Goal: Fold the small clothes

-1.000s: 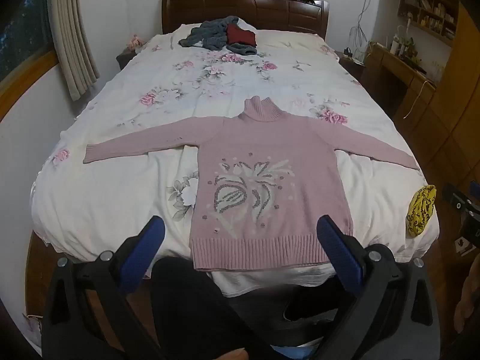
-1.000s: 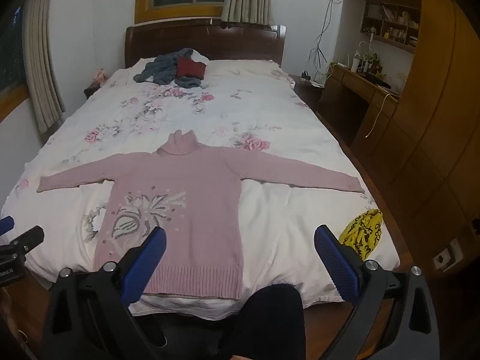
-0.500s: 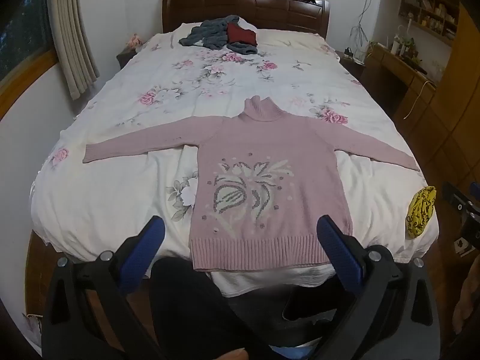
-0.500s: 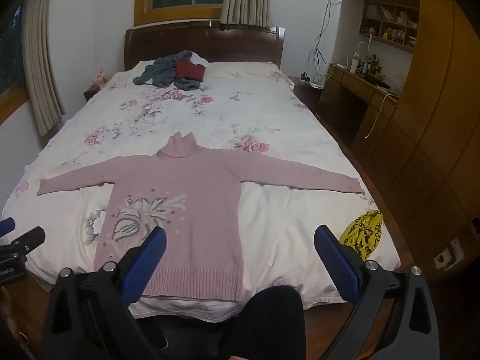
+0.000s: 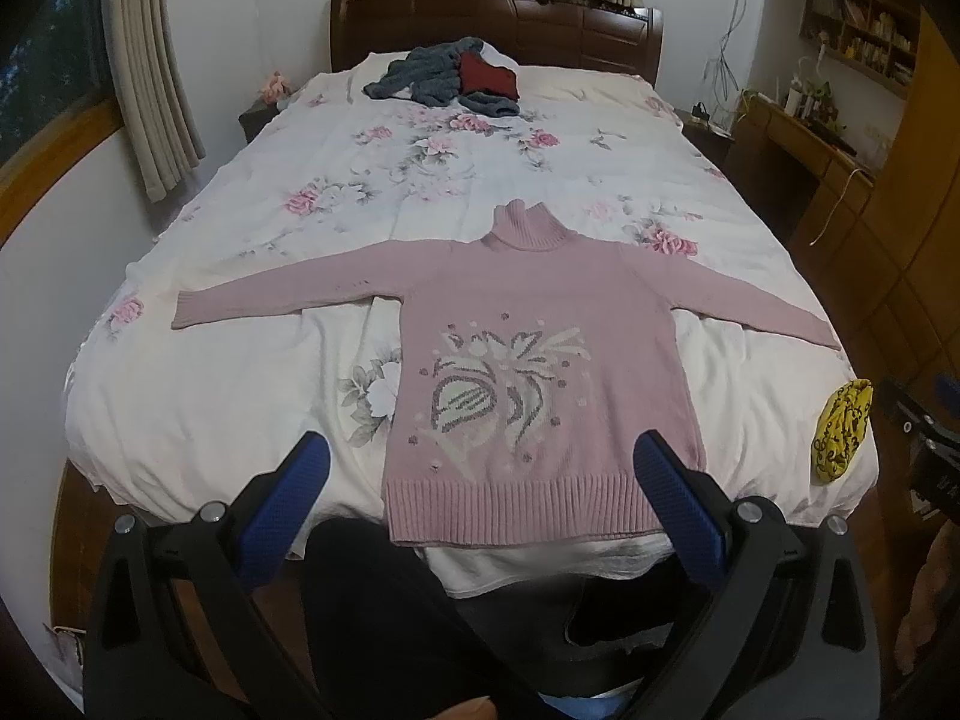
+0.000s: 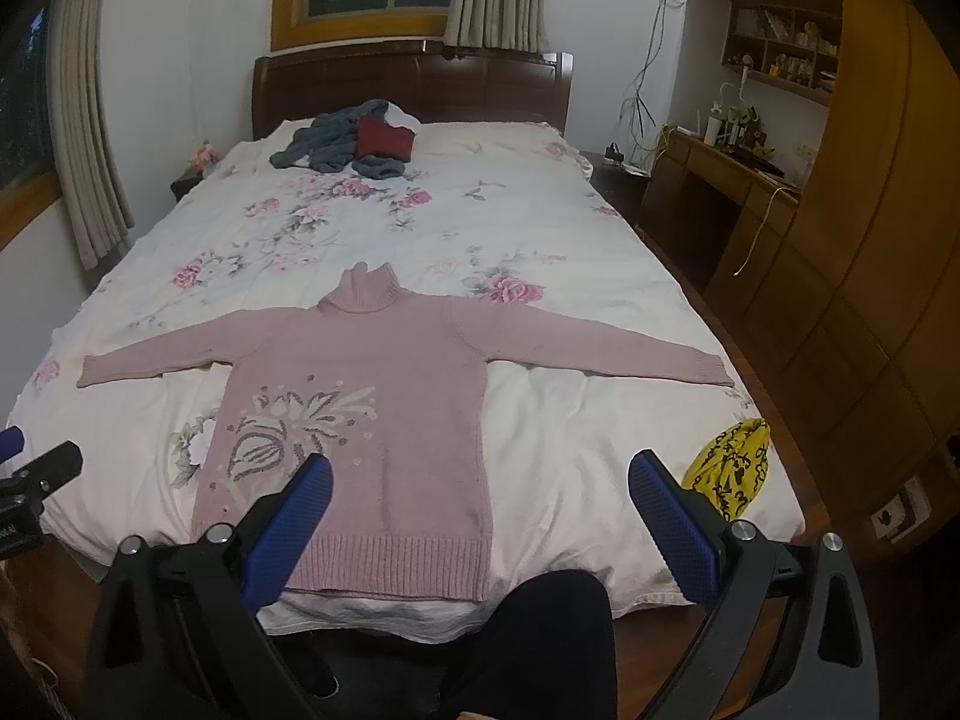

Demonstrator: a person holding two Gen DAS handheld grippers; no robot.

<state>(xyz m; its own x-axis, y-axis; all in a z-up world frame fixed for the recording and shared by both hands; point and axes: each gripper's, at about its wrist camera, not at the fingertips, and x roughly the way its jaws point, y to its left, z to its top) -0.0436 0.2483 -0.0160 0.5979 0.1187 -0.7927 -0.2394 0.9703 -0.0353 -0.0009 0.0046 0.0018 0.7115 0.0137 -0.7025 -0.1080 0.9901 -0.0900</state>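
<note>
A pink turtleneck sweater [image 5: 540,324] [image 6: 384,372] with a grey and cream leaf pattern lies flat and face up on the foot of the bed, both sleeves stretched out sideways. Its ribbed hem reaches the bed's near edge. My left gripper [image 5: 480,468] hovers open in front of the hem, its blue pads [image 5: 288,504] wide apart and holding nothing. My right gripper [image 6: 480,480] is likewise open and held back from the bed's near edge, over the sweater's lower right part.
The bed has a white floral cover [image 5: 372,192] [image 6: 528,240]. A grey and red clothes pile [image 5: 450,75] [image 6: 354,144] lies near the headboard. A yellow patterned cloth [image 5: 840,426] [image 6: 729,465] sits at the right corner. Wooden cabinets [image 6: 840,276] line the right wall. A person's dark-clothed leg [image 6: 540,642] is below.
Both views have tilted slightly upward, so the sweater and bed sit a little lower in frame. The sweater itself has not moved and both grippers stay open.
</note>
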